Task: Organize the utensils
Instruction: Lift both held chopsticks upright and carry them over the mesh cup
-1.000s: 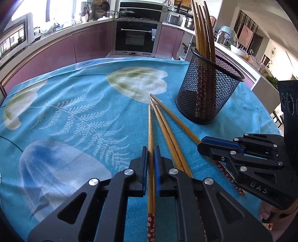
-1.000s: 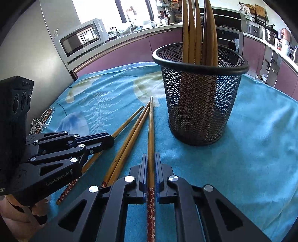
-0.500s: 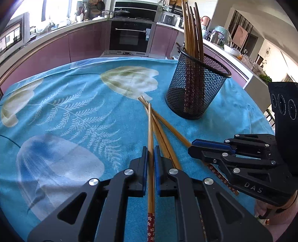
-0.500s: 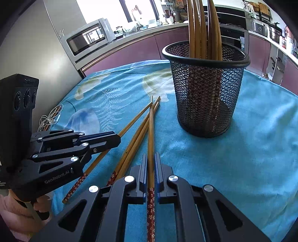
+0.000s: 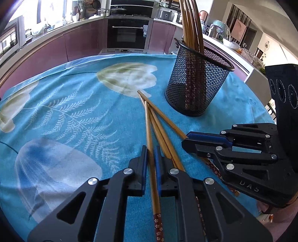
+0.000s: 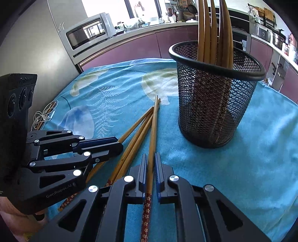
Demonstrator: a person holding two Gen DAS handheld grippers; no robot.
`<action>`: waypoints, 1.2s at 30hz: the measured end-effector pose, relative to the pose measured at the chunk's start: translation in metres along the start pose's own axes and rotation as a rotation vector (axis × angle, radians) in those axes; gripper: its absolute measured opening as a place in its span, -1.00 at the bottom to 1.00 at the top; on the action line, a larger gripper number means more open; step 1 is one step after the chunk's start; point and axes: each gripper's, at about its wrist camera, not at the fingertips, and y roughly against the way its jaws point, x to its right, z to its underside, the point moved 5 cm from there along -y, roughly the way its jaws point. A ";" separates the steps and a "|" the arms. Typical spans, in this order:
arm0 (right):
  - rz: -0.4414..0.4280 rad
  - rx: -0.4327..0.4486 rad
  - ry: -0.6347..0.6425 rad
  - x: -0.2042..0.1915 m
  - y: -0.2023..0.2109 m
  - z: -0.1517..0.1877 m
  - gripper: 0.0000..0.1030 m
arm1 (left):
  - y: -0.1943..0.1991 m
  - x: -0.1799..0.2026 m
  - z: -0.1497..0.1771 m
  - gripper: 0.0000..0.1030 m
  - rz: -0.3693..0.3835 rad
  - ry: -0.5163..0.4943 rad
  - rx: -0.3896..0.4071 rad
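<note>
Black mesh holder [image 6: 214, 104]; brown chopsticks [image 5: 160, 119], red floral ends; blue fern-print cloth [image 5: 74, 111].

Bright daylight pours in from the windows [image 6: 141, 11] behind the counter, blown out to plain white in both views. It falls soft across the blue cloth [image 5: 78, 115], and the mesh cup [image 6: 214, 96] throws only a faint shadow at its foot. The microwave [image 6: 89, 33] door glints, and small hot spots sit on the gripper screws. Both pictures are sharp at the middle with no motion blur; the fisheye bends the counters into curves, and the corners fall off into black, slightly soft rims
</note>
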 end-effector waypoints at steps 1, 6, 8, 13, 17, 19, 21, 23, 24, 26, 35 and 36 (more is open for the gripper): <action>-0.003 0.004 -0.005 0.001 0.001 0.000 -0.87 | 0.000 0.000 0.000 -0.84 -0.001 0.008 0.003; -0.027 0.031 -0.030 0.005 0.014 0.002 -0.89 | 0.006 -0.002 -0.001 -0.85 0.009 0.028 0.014; -0.038 0.050 -0.032 0.006 0.021 0.001 -0.89 | 0.012 -0.003 -0.002 -0.85 0.016 0.032 0.028; -0.083 0.096 -0.032 0.003 0.042 -0.002 -0.89 | 0.033 0.000 -0.009 -0.85 0.076 0.039 0.066; -0.095 0.133 -0.028 0.002 0.057 -0.005 -0.89 | 0.048 0.004 -0.015 -0.86 0.126 0.039 0.091; -0.097 0.152 -0.028 0.003 0.064 -0.006 -0.89 | 0.056 0.007 -0.017 -0.86 0.145 0.038 0.104; -0.099 0.172 -0.030 0.004 0.072 -0.009 -0.89 | 0.064 0.009 -0.020 -0.86 0.159 0.035 0.118; -0.098 0.194 -0.032 0.006 0.080 -0.013 -0.89 | 0.072 0.012 -0.023 -0.86 0.179 0.032 0.134; -0.099 0.207 -0.034 0.008 0.084 -0.014 -0.89 | 0.077 0.013 -0.025 -0.86 0.190 0.030 0.143; -0.106 0.228 -0.039 0.010 0.092 -0.016 -0.89 | 0.085 0.015 -0.028 -0.86 0.206 0.026 0.158; -0.089 0.328 -0.027 0.018 0.122 -0.035 -0.89 | 0.118 0.019 -0.047 -0.86 0.255 0.028 0.242; -0.087 0.337 -0.024 0.020 0.125 -0.037 -0.89 | 0.120 0.019 -0.051 -0.86 0.258 0.032 0.251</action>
